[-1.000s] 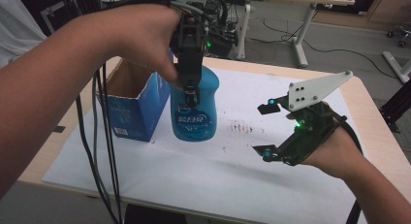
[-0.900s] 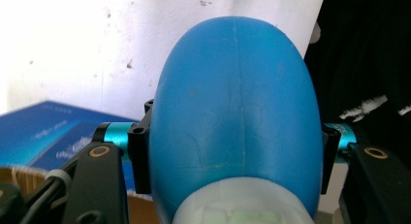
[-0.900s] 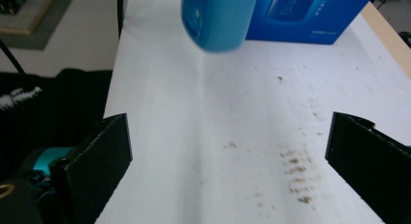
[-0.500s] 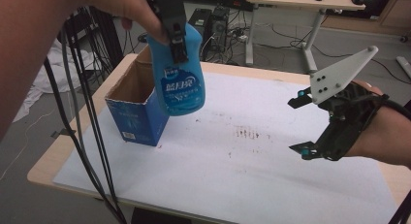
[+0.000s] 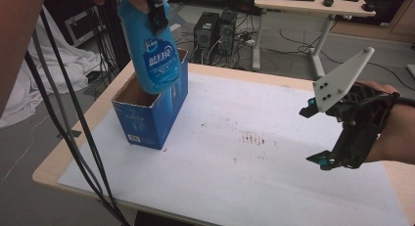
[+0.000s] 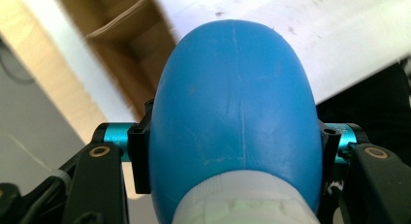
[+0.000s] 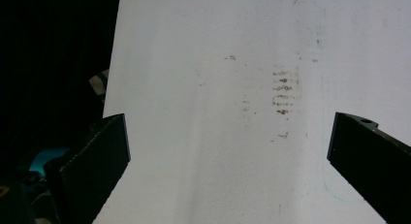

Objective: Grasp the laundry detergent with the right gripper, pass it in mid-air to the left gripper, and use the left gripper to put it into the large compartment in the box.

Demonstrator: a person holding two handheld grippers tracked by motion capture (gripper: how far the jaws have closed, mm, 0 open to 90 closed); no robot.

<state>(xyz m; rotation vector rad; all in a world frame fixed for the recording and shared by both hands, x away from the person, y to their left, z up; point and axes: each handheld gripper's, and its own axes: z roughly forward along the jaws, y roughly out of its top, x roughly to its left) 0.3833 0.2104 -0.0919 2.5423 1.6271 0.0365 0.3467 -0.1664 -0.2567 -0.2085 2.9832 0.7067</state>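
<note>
A blue plastic bottle (image 5: 154, 52) with a white label hangs bottom down over the open top of a blue cardboard box (image 5: 151, 116) at the table's left. My left gripper (image 5: 155, 11) is shut on the bottle near its neck, held high by a hand. In the left gripper view the bottle (image 6: 235, 112) bulges between both pads, with the box's brown inside (image 6: 133, 44) beyond it. Over the table's right side my right gripper (image 5: 315, 138) hovers open, nothing between its jaws; its own view looks down on the white sheet (image 7: 232, 136).
A white sheet (image 5: 235, 177) with small brown stains (image 5: 252, 138) covers the wooden table (image 5: 54, 167). Black cables (image 5: 73, 128) hang down at the left. Behind the table stand computer towers (image 5: 215, 33) and another desk (image 5: 313, 6).
My left gripper has lifted the bottle off the sheet and carried it left and up, over the box's opening. The right gripper rose a little and then held still.
</note>
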